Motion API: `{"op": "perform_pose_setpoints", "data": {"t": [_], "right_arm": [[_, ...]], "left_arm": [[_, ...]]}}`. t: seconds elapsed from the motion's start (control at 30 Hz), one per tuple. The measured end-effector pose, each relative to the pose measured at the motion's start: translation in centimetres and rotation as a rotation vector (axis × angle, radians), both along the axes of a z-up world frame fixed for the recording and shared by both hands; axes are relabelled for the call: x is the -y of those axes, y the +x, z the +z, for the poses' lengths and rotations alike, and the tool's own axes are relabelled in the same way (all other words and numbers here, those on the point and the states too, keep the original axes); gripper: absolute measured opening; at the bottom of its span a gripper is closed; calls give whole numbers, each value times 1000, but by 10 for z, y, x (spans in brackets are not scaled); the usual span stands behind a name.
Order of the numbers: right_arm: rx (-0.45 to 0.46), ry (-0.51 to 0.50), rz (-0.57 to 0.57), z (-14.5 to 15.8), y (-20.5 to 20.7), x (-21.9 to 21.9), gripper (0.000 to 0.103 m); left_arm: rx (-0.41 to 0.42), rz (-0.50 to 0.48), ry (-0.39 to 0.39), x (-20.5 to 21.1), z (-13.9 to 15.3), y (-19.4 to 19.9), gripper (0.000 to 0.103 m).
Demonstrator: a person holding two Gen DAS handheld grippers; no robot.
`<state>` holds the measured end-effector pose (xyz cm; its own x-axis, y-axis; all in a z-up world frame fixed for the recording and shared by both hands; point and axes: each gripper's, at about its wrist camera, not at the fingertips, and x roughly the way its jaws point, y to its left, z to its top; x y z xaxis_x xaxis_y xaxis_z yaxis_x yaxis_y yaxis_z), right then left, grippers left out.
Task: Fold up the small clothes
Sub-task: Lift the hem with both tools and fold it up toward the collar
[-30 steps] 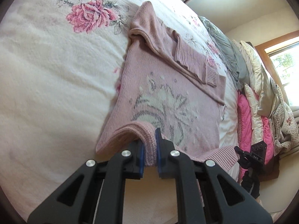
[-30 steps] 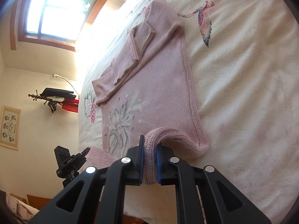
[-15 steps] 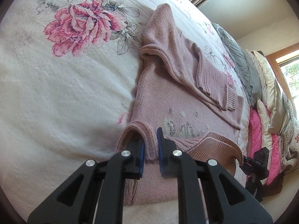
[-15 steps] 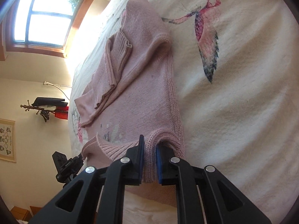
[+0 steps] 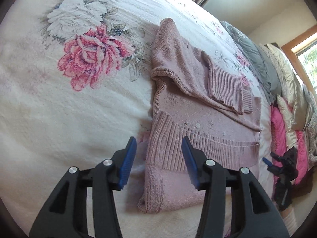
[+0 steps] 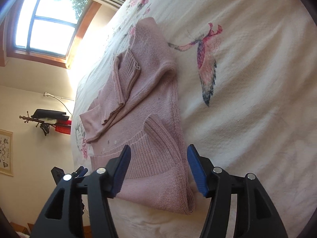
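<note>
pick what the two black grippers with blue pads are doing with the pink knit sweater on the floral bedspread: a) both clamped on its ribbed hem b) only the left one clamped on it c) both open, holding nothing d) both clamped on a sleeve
c: the left gripper and the right gripper both stand with jaws wide apart, and the pink knit sweater lies loose on the floral bedspread, its ribbed hem folded up over the body.

A second ago each tool was clamped on a corner of the pink sweater's point(image 5: 198, 119) ribbed hem point(image 5: 198, 148). Now both the left tool point(image 5: 158, 158) and the right tool point(image 6: 158, 168) have spread wide and let go, and the hem lies folded up over the body, just ahead of their fingers.
</note>
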<state>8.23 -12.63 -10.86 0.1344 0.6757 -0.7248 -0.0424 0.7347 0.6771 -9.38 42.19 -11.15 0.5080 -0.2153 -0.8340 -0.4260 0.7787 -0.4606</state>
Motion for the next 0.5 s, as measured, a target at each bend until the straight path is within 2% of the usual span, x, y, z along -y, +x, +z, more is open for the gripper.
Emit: {"op": "perform_pose_setpoints", "data": {"t": [0.13,0.27,0.3,0.33,0.43,0.5], "right_arm": [[46,-77,59,9,0,-18,60],[75,-111,112,10,2,-34,61],[81,-120,124,9,3,-38,61],[88,-129,134,9,4,-42,61],[115,-164,166,12,10,-48,62],[143,-201,198,14,13,-54,63]], "left_arm": [[-23,-94,119,15,-7,29,53],[-80,-183,191,25,-23,53,54],[-98,-195,201,27,-28,56,50],[-107,-203,206,27,-31,58,36],[-111,-222,258,34,-29,58,16],[-85,-232,275,39,-23,54,14]]}}
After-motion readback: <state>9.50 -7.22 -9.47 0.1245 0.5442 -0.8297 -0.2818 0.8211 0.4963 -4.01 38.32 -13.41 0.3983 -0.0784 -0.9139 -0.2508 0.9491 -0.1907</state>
